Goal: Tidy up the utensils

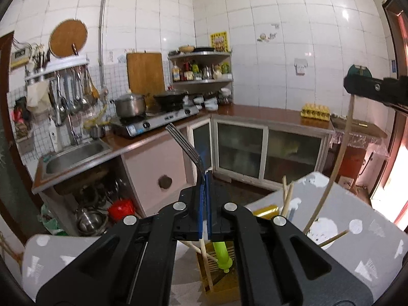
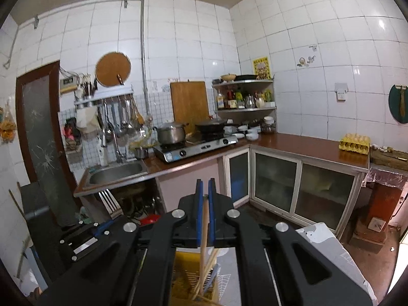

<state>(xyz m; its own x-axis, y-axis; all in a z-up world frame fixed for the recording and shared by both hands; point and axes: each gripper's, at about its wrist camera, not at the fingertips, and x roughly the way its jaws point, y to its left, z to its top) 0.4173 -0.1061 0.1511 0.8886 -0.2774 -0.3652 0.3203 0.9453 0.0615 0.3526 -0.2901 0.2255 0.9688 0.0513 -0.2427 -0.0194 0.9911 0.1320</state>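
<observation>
Between blue pads, left tool pinches a slim steel fork.

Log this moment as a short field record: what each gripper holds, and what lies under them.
left gripper: shut on fork, tines up
right gripper: shut on long wooden utensil
below: yellow slotted holder with chopsticks and a green utensil
surface: grey patterned table
backdrop: kitchen counter, sink, stove
</observation>
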